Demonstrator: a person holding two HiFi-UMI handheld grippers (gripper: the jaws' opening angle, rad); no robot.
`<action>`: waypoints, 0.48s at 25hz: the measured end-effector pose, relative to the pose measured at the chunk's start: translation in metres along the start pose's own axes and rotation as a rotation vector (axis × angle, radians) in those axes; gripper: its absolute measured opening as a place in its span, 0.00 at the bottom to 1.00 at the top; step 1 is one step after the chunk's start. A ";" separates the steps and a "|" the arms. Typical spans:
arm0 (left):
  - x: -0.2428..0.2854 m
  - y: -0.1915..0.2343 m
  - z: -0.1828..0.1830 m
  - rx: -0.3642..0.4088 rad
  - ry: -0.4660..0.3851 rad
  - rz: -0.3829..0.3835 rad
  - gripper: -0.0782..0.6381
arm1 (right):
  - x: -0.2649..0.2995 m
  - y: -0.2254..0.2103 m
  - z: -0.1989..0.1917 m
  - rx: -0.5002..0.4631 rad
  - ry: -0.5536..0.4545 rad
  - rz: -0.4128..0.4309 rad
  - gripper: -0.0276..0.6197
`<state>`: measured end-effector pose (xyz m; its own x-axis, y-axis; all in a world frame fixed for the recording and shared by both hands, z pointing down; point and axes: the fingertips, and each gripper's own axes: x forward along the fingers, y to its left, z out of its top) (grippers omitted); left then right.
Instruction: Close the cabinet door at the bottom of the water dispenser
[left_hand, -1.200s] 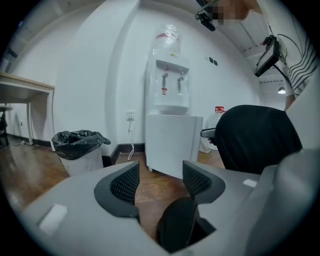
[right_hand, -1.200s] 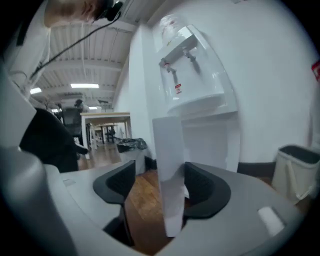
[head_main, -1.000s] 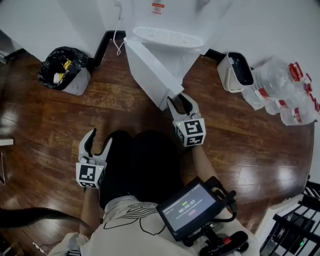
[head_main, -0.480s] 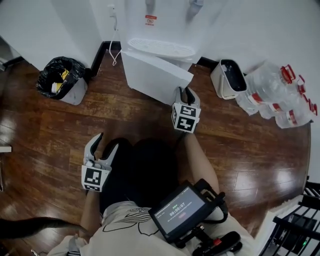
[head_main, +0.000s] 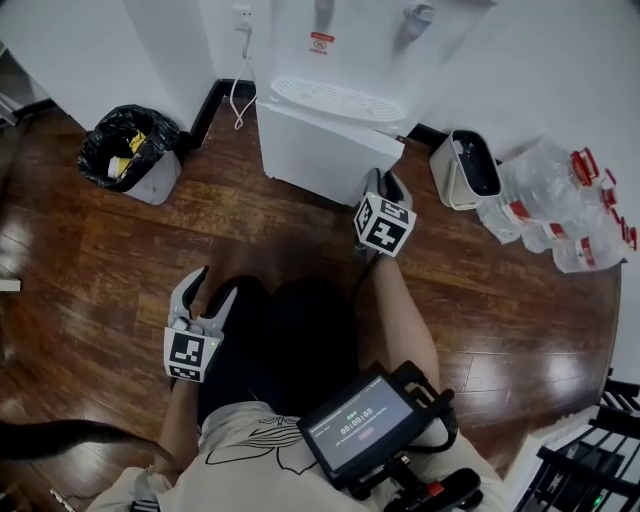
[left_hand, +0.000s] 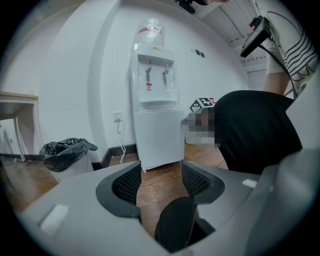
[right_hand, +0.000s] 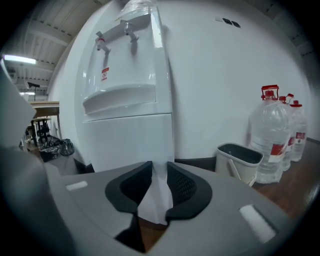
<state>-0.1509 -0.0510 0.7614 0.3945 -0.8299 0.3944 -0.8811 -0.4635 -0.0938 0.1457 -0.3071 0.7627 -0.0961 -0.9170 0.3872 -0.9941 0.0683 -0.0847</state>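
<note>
The white water dispenser (head_main: 335, 60) stands against the wall, and its bottom cabinet door (head_main: 320, 150) lies almost flat against the cabinet front. My right gripper (head_main: 386, 186) is at the door's right edge. In the right gripper view its jaws (right_hand: 159, 172) are closing, and the door's white edge (right_hand: 156, 192) fills the gap between the pads. My left gripper (head_main: 204, 285) hangs back by the person's knee, well short of the dispenser (left_hand: 155, 100). It is open (left_hand: 161, 175), with only floor seen between its fingers.
A bin with a black bag (head_main: 130, 150) sits left of the dispenser, and a power cord (head_main: 238, 85) hangs by the wall. To the right are a small white bin (head_main: 468, 155) and several large water bottles (head_main: 560, 200). A screen device (head_main: 365, 425) hangs at the person's chest.
The cabinet door has swung from wide open back against the dispenser. The right gripper went with it, up and to the right. The left gripper has hardly moved.
</note>
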 end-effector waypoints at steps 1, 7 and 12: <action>0.002 -0.002 0.000 0.001 -0.002 -0.006 0.48 | 0.008 -0.003 0.004 -0.014 0.002 -0.011 0.19; 0.007 -0.003 0.000 -0.008 -0.005 -0.010 0.45 | 0.041 -0.004 0.020 -0.030 0.071 0.022 0.07; -0.004 -0.005 0.009 -0.038 -0.033 -0.010 0.32 | 0.037 -0.002 0.015 0.051 0.054 0.075 0.04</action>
<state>-0.1458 -0.0481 0.7519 0.4115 -0.8350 0.3652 -0.8860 -0.4605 -0.0545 0.1454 -0.3472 0.7634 -0.1737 -0.8876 0.4267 -0.9802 0.1142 -0.1615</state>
